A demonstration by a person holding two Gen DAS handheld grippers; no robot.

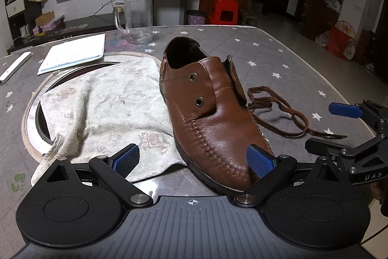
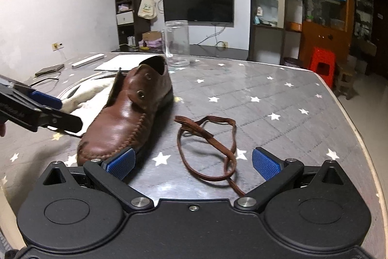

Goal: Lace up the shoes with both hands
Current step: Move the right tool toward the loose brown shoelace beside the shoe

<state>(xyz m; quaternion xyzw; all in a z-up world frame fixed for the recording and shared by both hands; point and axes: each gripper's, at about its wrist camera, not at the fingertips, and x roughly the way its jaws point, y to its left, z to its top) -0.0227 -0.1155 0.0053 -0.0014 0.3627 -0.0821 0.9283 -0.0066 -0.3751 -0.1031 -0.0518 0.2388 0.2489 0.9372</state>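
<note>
A table covered in a grey quilted cloth with white stars [image 1: 278,57] is carrying everything here. A brown leather shoe [image 1: 213,118] is lying near the front, its inner side resting on a rumpled off-white towel [image 1: 109,108]. A loose brown flat shoelace [image 2: 208,145] is sprawling on the cloth just beside the shoe. Farther back, a clear glass mug with a handle [image 1: 137,16] is standing upright, and a white sheet of paper [image 1: 75,55] and a slim white bar [image 1: 14,66] are lying flat.
</note>
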